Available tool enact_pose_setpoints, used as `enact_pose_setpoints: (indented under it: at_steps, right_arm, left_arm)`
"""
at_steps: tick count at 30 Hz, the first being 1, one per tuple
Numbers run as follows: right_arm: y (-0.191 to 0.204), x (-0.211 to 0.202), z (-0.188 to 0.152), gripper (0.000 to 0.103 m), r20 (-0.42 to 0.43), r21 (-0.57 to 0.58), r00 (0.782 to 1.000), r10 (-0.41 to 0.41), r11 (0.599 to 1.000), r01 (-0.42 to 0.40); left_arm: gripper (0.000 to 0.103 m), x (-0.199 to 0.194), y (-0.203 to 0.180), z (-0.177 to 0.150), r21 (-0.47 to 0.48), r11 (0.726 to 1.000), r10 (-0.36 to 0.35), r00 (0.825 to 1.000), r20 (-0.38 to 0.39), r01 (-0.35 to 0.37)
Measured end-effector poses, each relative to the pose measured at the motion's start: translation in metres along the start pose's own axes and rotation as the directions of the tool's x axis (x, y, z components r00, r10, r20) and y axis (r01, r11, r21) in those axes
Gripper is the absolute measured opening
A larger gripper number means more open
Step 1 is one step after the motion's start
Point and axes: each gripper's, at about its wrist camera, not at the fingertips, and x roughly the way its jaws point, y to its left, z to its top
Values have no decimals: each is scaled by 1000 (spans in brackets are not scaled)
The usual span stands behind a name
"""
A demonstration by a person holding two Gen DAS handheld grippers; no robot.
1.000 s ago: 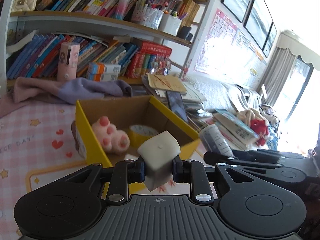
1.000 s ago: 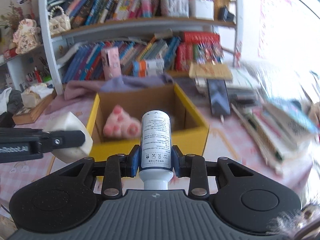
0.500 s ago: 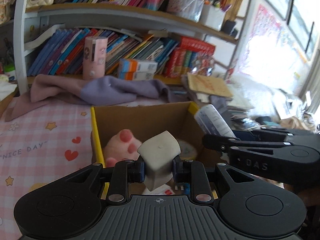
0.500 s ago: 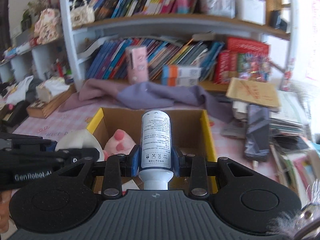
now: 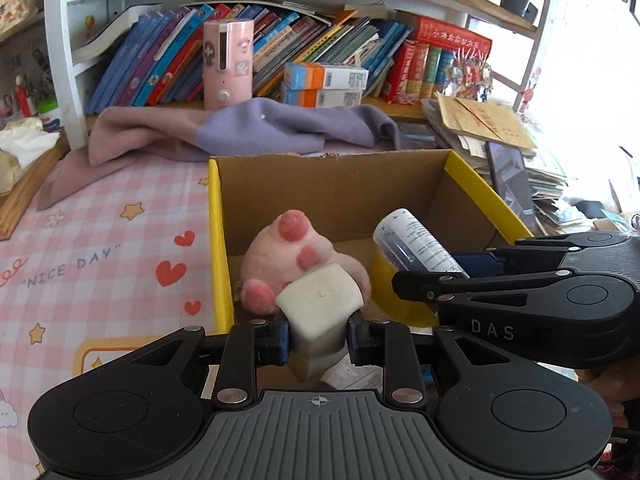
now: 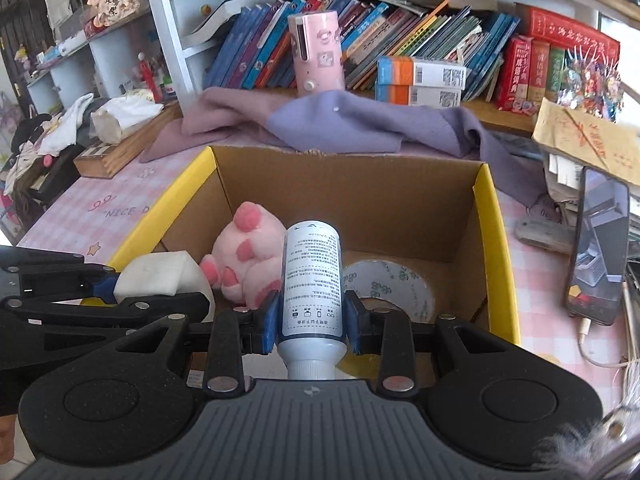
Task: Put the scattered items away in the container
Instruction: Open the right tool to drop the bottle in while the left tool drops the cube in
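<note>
A cardboard box with yellow outer walls stands open on the pink checked cloth. Inside lie a pink plush paw and a tape roll. My left gripper has a white foam block between its pads, low over the box's near left part; its jaws are opening, though the pads still touch the block. My right gripper is shut on a white bottle with a printed label, cap toward the camera, over the box's near middle. Each gripper shows in the other's view: the right gripper, the left gripper.
A purple cloth lies bunched behind the box, under a bookshelf with a pink cylinder. To the right, a phone leans on stacked papers. A wooden tray sits at far left.
Both grippers have come forward and down with their loads, from before the box's front wall to over its inside. The block and the bottle now hang close above the plush paw and tape roll.
</note>
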Motion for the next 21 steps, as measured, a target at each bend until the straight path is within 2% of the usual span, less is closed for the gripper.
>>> enact_pose_setpoints:
  at_steps: [3, 6, 9, 11, 13, 21]
  right_arm:
    - [-5, -1, 0, 39, 18, 22, 1000, 25, 999, -25]
    - [-7, -3, 1, 42, 35, 30, 999, 19, 999, -20]
    - [-9, -8, 1, 44, 50, 63, 999, 18, 998, -21]
    - [-10, -13, 1, 51, 66, 80, 998, 15, 997, -20]
    - [-7, -19, -1, 59, 83, 80, 997, 10, 997, -16]
    - [19, -50, -10, 64, 159, 40, 987, -16, 999, 9]
  left_arm:
    - [34, -1, -2, -1, 8, 1000, 14, 1000, 5, -14]
    - [41, -6, -3, -3, 7, 1000, 30, 999, 16, -30]
    - [62, -21, -5, -5, 2, 998, 55, 995, 78, -55]
    - [78, -36, -5, -7, -6, 998, 59, 990, 130, -59]
    - [87, -49, -7, -9, -13, 996, 87, 981, 172, -86]
    - [94, -86, -5, -27, -52, 989, 147, 960, 239, -138]
